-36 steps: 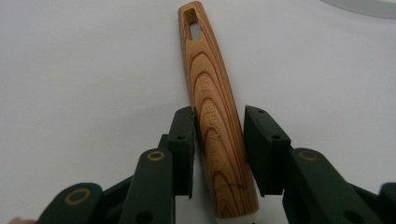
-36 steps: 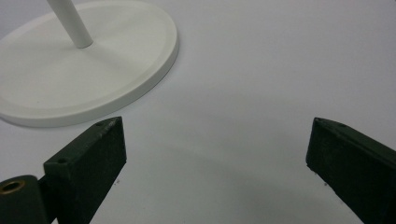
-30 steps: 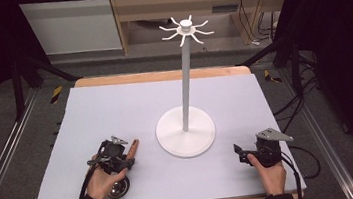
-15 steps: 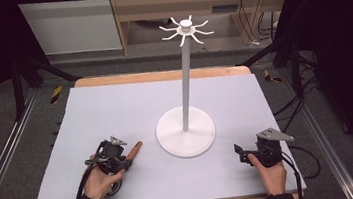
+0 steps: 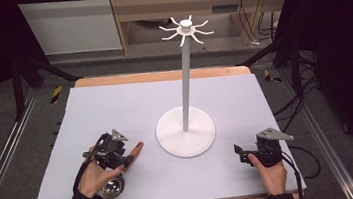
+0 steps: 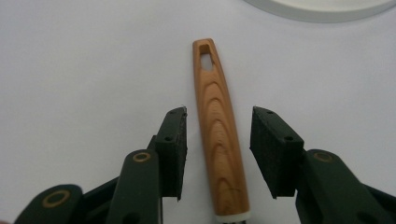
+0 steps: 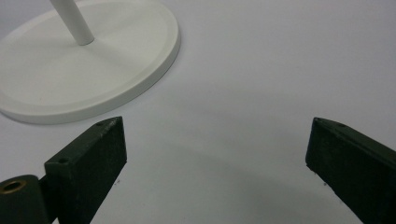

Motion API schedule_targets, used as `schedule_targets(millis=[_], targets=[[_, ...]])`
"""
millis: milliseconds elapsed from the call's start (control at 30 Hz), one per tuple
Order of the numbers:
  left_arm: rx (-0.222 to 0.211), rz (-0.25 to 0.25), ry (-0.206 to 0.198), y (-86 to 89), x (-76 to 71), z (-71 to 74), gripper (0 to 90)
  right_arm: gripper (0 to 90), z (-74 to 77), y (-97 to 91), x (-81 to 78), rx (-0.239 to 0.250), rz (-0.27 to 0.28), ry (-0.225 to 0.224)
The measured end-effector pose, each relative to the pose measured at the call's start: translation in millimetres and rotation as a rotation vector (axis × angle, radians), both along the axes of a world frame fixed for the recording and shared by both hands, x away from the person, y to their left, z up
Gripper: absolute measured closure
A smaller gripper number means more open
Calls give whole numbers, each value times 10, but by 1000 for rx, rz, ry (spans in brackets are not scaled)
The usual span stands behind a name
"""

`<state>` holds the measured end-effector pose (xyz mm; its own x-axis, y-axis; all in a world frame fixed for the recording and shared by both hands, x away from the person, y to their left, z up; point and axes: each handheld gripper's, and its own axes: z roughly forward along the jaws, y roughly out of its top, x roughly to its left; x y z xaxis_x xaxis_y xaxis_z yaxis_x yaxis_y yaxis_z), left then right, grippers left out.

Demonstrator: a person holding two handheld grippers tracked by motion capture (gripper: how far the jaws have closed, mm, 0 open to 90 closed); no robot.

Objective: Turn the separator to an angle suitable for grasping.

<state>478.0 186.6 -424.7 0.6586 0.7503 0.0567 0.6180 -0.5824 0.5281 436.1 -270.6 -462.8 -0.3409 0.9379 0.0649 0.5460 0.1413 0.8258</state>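
A small utensil with a wooden handle (image 5: 136, 151) and a steel bowl (image 5: 111, 188) lies on the pale mat at the front left. My left gripper (image 5: 129, 160) hovers over the handle. In the left gripper view the handle (image 6: 215, 107) runs between the two pads (image 6: 173, 149), with a gap on each side. The jaws have just been opening, so the left gripper (image 6: 218, 151) is open around the handle without gripping it. My right gripper (image 5: 239, 153) rests at the front right, its jaws (image 7: 217, 154) wide open over bare mat.
A white hook stand rises from the middle of the mat, with a round base (image 5: 186, 133), a thin pole (image 5: 185, 78) and a crown of hooks (image 5: 186, 28). Its base (image 7: 84, 79) lies just left of the right gripper. The table's wooden edge (image 5: 161, 75) borders the mat.
The left gripper has lifted slightly above the wooden handle. The utensil stays on the mat, and the right hand has not moved.
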Motion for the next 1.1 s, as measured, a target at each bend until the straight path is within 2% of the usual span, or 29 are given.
schedule_targets(millis=[167,333,667,767,1100], targets=[[36,-28,19,-87,67,-14,571,58,1,-8,4,4,1,8],[67,-32,39,-143,133,-93,588,58,-1,-14,12,4,8,18],[76,-31,74,-143,182,-197,609,58,-2,-13,16,12,13,32],[66,-31,92,-145,186,-227,623,58,-2,-12,16,13,15,34],[68,-5,117,-172,213,-265,625,58,-5,-11,20,14,15,37]])
